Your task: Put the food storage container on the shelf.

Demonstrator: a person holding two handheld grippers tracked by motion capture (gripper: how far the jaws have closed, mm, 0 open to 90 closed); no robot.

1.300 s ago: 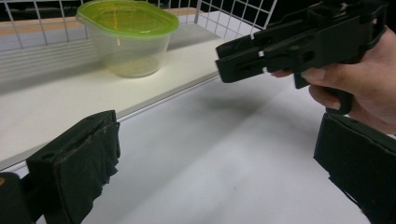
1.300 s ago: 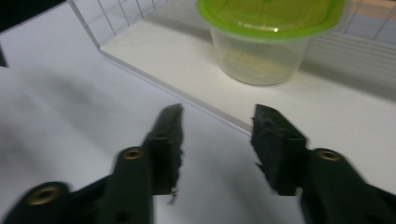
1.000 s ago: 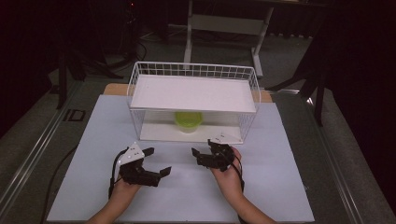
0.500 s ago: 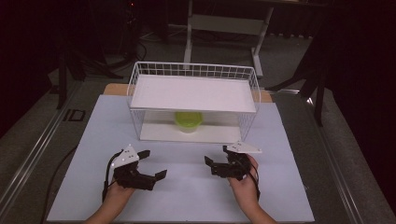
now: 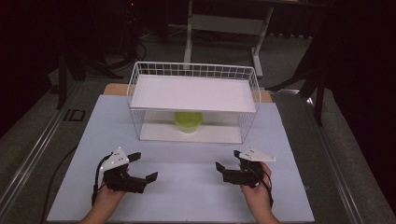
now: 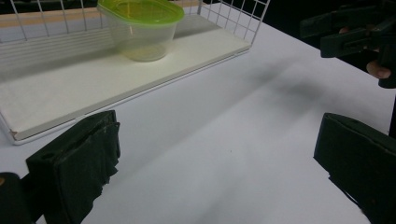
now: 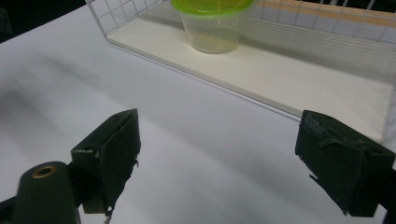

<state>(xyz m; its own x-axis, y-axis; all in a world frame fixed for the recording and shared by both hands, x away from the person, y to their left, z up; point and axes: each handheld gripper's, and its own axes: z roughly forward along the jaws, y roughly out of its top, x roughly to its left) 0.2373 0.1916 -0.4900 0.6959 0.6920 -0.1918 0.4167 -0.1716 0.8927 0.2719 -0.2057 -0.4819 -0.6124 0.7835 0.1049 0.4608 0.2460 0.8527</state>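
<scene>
A white wire rack (image 5: 135,100) with two shelves stands at the middle back of the white mat. On its lower shelf (image 6: 70,88) sits a clear tub with a lime-green lid (image 5: 188,120), seen closer in the left gripper view (image 6: 140,28) and the right gripper view (image 7: 212,23). My left gripper (image 5: 144,166) rests low over the mat at front left, open and holding nothing (image 6: 217,163). At front right my right gripper (image 5: 228,161) is also open and holds nothing (image 7: 219,154). Both point toward the rack, well short of it.
The white mat (image 5: 196,196) covers most of the table, with bare space between the grippers and the rack. A wooden strip (image 5: 114,88) shows behind the rack. Grey table edges (image 5: 327,154) flank the mat. The other gripper (image 6: 350,32) appears at the top right of the left gripper view.
My right gripper has moved right and back toward the front edge. The left gripper has drifted slightly left. Both stayed open; the tub has not moved.
</scene>
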